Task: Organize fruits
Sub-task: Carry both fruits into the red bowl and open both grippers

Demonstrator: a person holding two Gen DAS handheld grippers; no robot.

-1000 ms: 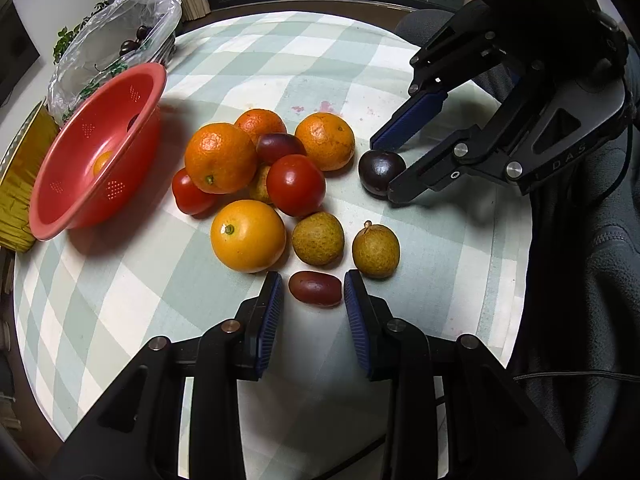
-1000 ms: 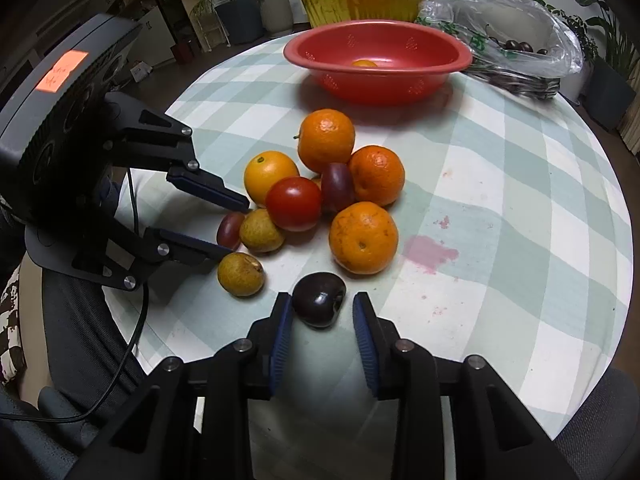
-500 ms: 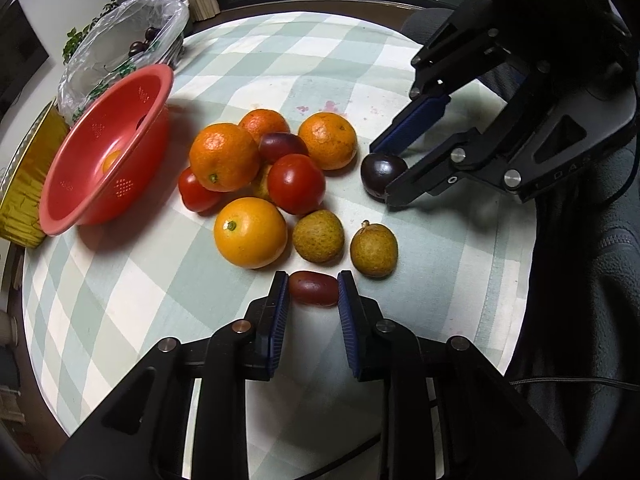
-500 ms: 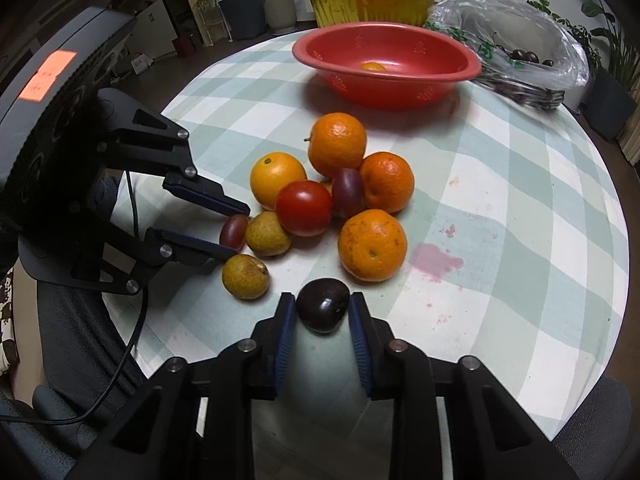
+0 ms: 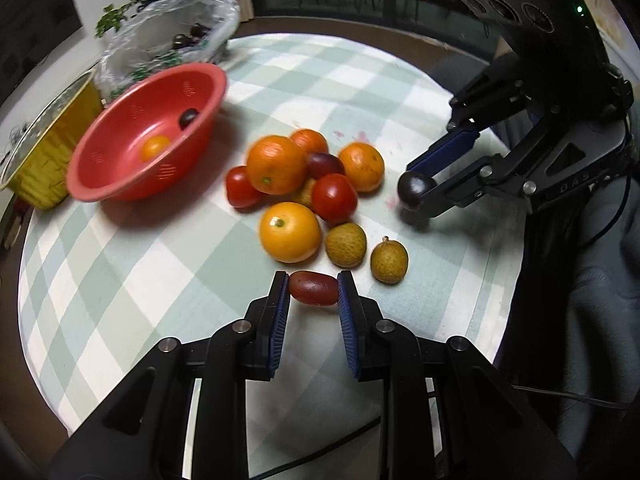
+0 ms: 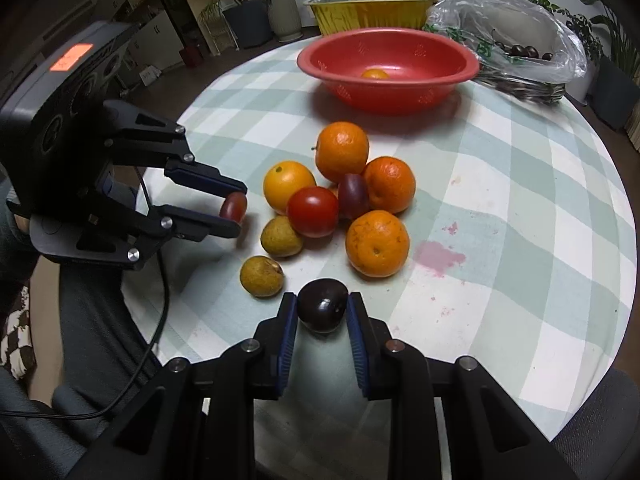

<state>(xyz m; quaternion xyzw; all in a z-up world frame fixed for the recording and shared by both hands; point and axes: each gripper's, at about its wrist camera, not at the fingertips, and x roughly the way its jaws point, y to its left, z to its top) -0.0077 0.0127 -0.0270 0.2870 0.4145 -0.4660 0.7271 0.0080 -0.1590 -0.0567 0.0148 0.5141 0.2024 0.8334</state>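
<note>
Dim warm indoor light; the round checked-cloth worktop (image 5: 168, 264) is brightest, with soft fruit shadows. Heavy fisheye bending and black vignette at rims; left view slightly motion-blurred.

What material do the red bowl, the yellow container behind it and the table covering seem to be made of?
Red bowl: probably plastic, with a smooth, slightly glossy wall and clusters of small drain holes. Yellow container: seemingly thin foil, with a shiny metallic inside and a rolled rim. Table covering: looks like woven cloth, matte, green and white check, with pink stains soaked into it.
</note>
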